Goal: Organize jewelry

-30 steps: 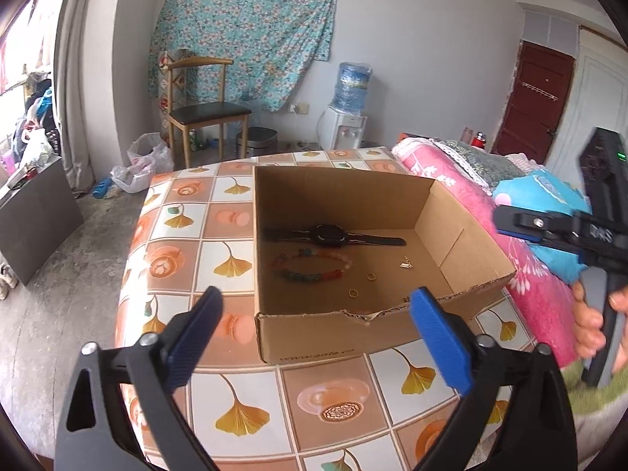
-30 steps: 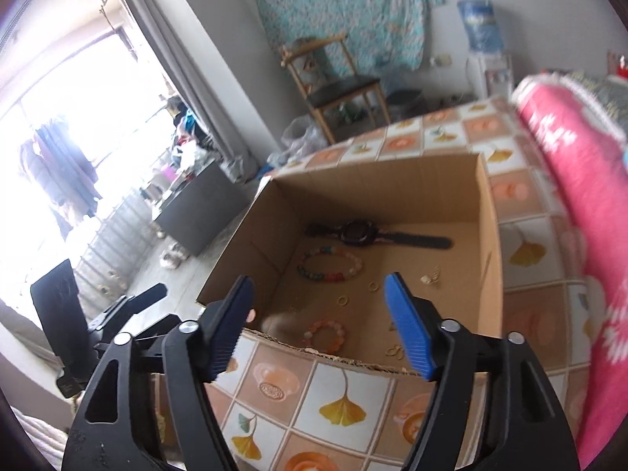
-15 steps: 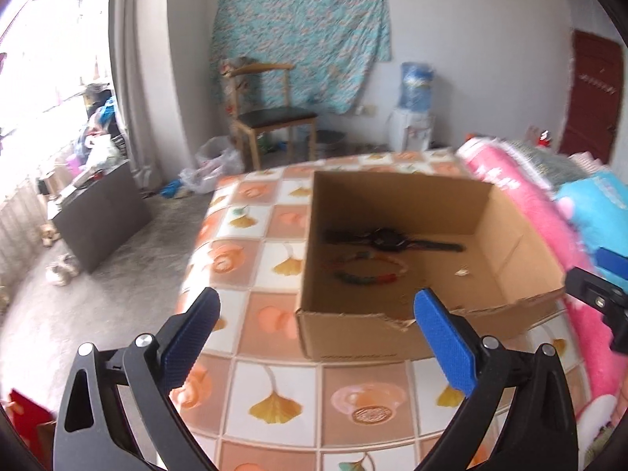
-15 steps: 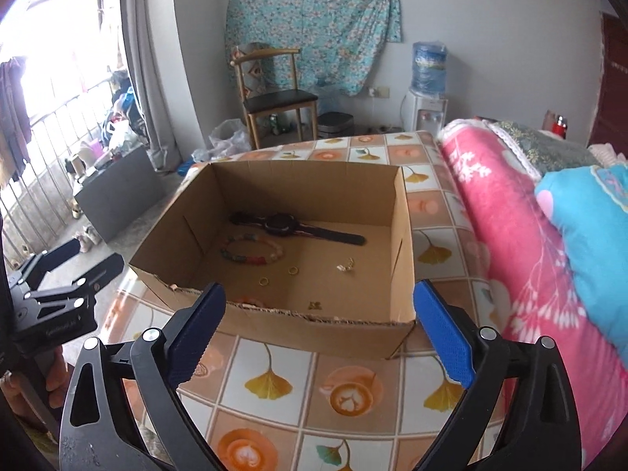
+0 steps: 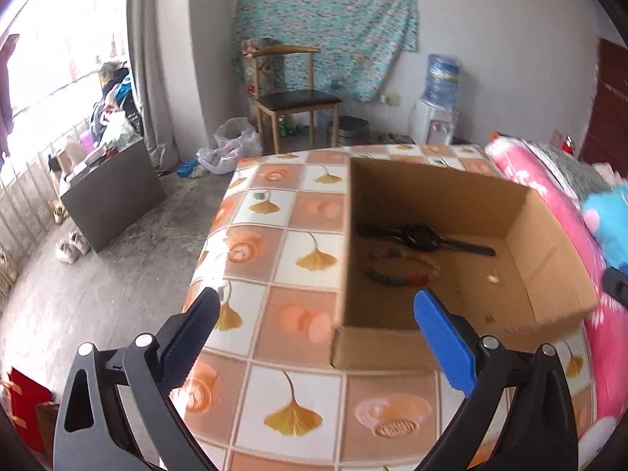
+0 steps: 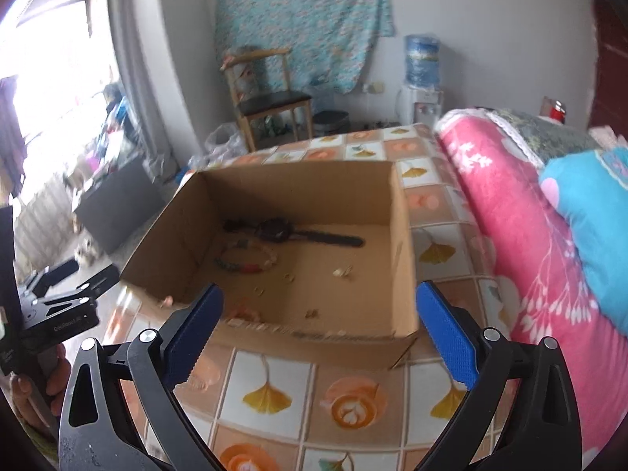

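Open-topped cardboard box [image 6: 400,243] on the tiled bench [image 5: 290,420], entry from above unobstructed. Four upright walls barring any level approach to the floor inside. Watch [image 6: 282,231] and bead bracelet [image 6: 247,259] toward the far wall, small pieces scattered nearer; bare cardboard at the right. Pink bedding [image 6: 522,243] close along the right side. Clear bench strip before the near wall.

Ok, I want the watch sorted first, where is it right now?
The watch lies flat at the back of the cardboard box, near the far wall, just behind the bead bracelet; both views show it.
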Tool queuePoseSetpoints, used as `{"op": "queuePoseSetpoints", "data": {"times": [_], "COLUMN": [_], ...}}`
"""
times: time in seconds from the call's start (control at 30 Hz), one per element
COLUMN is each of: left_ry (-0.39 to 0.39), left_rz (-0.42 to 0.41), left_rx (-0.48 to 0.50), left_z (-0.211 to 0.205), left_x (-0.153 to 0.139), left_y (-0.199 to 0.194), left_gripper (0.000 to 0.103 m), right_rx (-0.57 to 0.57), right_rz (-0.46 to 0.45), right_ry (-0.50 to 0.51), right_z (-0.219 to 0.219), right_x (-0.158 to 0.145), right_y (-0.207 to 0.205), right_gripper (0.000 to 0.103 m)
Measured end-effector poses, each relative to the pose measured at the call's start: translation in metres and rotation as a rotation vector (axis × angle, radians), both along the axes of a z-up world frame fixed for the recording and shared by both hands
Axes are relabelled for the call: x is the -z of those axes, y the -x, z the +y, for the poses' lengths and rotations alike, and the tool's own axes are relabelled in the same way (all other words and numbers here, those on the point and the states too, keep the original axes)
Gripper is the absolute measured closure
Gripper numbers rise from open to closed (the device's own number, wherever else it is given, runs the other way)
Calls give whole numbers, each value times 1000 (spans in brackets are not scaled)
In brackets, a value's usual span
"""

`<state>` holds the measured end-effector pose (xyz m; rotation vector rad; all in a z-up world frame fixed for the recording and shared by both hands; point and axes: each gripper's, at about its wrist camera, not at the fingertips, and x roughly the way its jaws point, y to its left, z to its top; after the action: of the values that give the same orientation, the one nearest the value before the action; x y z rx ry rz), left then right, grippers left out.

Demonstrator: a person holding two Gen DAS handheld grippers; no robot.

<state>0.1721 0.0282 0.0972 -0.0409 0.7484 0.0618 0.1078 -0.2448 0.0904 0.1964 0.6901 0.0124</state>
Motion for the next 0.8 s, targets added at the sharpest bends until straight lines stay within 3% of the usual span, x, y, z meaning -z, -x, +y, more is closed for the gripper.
{"op": "queuePoseSetpoints", "data": {"times": [0.1, 0.2, 0.33, 0.47, 0.6, 0.8], "left_ry": [175, 405, 515, 525, 425, 412], "left_rz": [79, 187, 252, 264, 265, 284], "left_rx": [44, 87, 150, 244, 240, 250], "left_z": [23, 39, 32, 11, -6, -10], "left_x": [16, 43, 60, 61, 58, 56], "left_y": [-25, -52, -61, -52, -43, -19], "left_gripper": [6, 6, 6, 6, 6, 6], "right_rx": [33, 16, -80, -125, -155, -157], "right_rz": [35, 118, 197, 214, 237, 267], "right_ry": [-237, -404, -509, -425, -417, -375], "right_z": [-48, -71, -64, -47, -45, -49], "right_x": [20, 47, 67, 62, 60, 63], "right_y": [-13, -28, -42, -43, -43, -47], "right_gripper": [9, 9, 10, 10, 9, 9]}}
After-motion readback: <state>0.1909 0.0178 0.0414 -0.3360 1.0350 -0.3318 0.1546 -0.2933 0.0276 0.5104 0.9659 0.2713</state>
